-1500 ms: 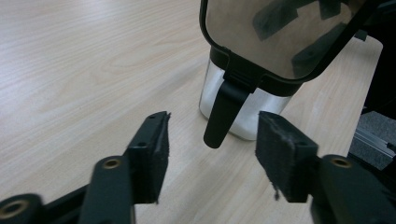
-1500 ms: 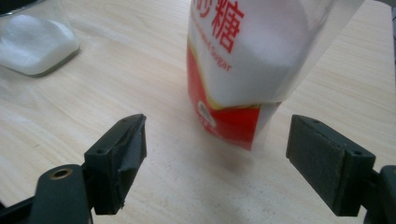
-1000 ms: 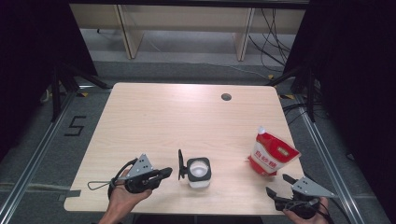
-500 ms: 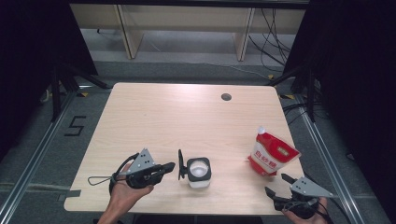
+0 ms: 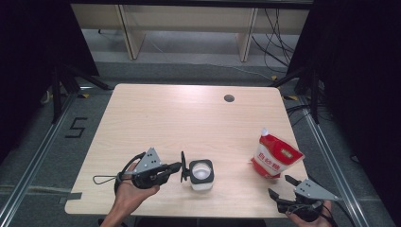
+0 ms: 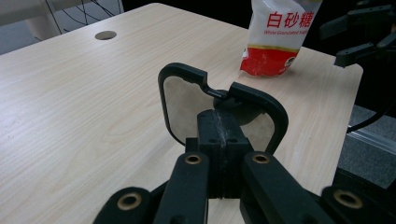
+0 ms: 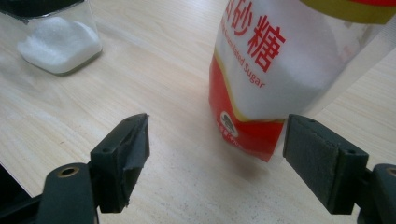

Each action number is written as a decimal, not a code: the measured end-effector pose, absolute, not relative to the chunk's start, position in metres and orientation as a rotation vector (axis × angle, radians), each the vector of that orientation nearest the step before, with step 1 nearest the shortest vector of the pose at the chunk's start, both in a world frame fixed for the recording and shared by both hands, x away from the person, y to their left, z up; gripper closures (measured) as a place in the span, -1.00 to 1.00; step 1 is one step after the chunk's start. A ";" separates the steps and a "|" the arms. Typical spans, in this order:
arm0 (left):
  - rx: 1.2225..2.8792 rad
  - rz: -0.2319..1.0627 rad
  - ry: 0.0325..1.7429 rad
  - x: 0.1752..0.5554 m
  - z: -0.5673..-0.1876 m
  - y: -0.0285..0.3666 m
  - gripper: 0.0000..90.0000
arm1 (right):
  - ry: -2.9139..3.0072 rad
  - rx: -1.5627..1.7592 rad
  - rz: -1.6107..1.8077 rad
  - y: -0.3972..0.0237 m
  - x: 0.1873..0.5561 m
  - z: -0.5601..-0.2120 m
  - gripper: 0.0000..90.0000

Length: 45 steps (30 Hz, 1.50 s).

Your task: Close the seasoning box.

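Left gripper (image 5: 176, 166): lies level above the light wooden tabletop (image 5: 189, 118), jaws closed on the black hinged lid (image 6: 219, 100) of the clear square sugar jar (image 5: 201, 174).
Right gripper (image 5: 280, 187): low at the near right edge, jaws wide, empty.
Red-and-white sugar pouch (image 5: 273, 155): upright, just beyond the right jaws.

Even overhead light brightens the table (image 5: 156, 118) (surroundings stay dark), shadows soft, close gripper views slightly blurred.
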<state>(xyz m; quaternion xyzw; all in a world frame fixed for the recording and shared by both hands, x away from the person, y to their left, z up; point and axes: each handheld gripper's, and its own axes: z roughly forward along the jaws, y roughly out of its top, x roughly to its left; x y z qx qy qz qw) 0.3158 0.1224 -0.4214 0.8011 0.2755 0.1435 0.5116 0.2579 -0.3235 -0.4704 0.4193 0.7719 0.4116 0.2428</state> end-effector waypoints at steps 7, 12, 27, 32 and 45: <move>1.957 0.365 0.634 0.319 -0.416 0.111 0.98 | 2.094 1.065 1.125 -0.327 0.262 -0.470 -0.47; 1.991 0.356 0.597 0.322 -0.418 0.096 0.98 | 2.104 1.066 1.123 -0.326 0.261 -0.470 -0.47; 2.038 0.284 0.606 0.331 -0.439 0.073 0.98 | 2.108 1.047 1.114 -0.325 0.262 -0.470 -0.47; 2.044 0.266 0.606 0.334 -0.447 0.070 0.98 | 2.107 1.040 1.116 -0.326 0.262 -0.470 -0.47; 1.998 0.227 0.636 0.333 -0.441 0.077 0.53 | 2.126 1.069 1.134 -0.324 0.262 -0.471 -0.47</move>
